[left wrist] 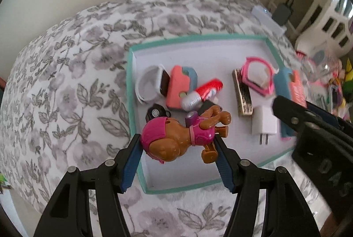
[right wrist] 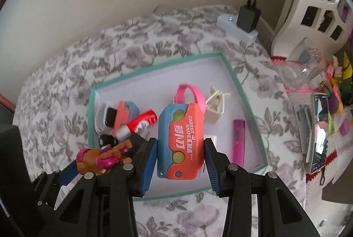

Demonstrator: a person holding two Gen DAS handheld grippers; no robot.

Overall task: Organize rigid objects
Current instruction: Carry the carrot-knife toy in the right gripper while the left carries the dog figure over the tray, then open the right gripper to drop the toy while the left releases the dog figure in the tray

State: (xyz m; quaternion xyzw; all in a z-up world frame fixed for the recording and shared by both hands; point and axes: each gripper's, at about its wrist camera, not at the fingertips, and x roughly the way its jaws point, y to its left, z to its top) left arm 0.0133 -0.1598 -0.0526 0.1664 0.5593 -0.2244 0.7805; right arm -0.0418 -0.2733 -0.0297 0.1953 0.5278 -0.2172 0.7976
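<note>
My left gripper [left wrist: 177, 144] is shut on a brown toy dog [left wrist: 176, 140] with a pink helmet, held over the near left corner of a teal-rimmed white tray [left wrist: 130, 91]. My right gripper [right wrist: 180, 148] is shut on a blue and orange carrot-knife toy [right wrist: 181, 140], held over the near middle of the tray [right wrist: 229, 73]. Lying in the tray are a second orange and blue toy [left wrist: 179, 87], a red and white tube [left wrist: 204, 91], a white band [left wrist: 147, 84], a pink band [left wrist: 257, 73], a gold and black bar [left wrist: 242, 93], a white plug [left wrist: 264, 120] and a magenta lighter [right wrist: 238, 140].
The tray lies on a floral bedspread [left wrist: 66, 82]. A white power strip [right wrist: 233, 27] with a black adapter [right wrist: 248, 18] sits at the far edge. A white shelf unit [right wrist: 320, 5], clear plastic containers [right wrist: 302, 69], a phone [right wrist: 320, 133] and colourful toys crowd the right side.
</note>
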